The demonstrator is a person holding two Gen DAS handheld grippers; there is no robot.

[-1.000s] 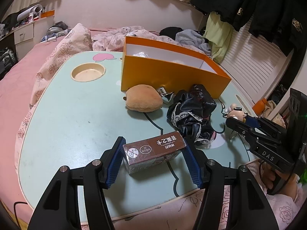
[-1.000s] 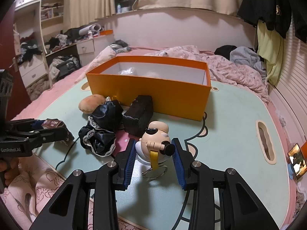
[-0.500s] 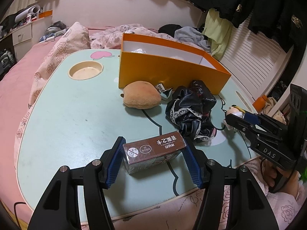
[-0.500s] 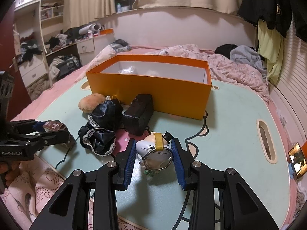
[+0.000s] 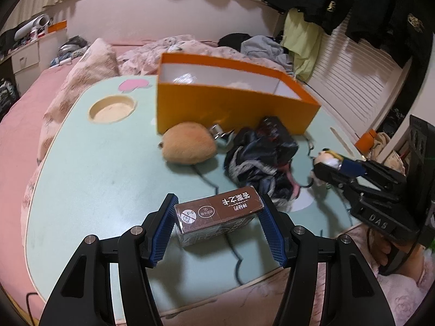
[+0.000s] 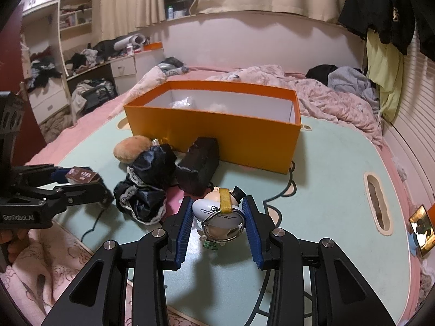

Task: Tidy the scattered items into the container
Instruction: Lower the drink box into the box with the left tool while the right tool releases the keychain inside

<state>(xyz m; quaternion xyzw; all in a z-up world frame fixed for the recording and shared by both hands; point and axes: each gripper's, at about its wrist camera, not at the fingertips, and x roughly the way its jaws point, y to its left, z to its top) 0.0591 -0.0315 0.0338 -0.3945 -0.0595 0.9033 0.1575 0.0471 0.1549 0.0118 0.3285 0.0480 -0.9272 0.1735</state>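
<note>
Cup recess (image 5: 112, 107) sat at the far left of the pale green counter (image 5: 89, 179), and you held your left claw (image 5: 217, 228) near the front edge, its blue pads pressed against both ends of a brown carton (image 5: 217, 216) that looked lifted clear of the surface. Just beyond it lay the tan plush (image 5: 188, 146), touching the near wall of the orange box (image 5: 231, 106), with a small silvery piece (image 5: 217, 131) wedged beside it. Further right you had a crumpled dark cloth with lace trim (image 5: 258, 163) and a black pouch (image 6: 198, 164) leaning by the box front. Inside the box, pale items (image 6: 185, 102) rested toward its far left end. To the right of the cloth, your right claw (image 6: 217, 216) was clamped on a round cartoon figure (image 6: 217, 212) with a yellow strap and metal ring; whether its base touched the counter I cannot tell. A long slot (image 6: 378, 206) cut the counter at the far right, with a small framed picture (image 6: 421, 226) past the edge.
</note>
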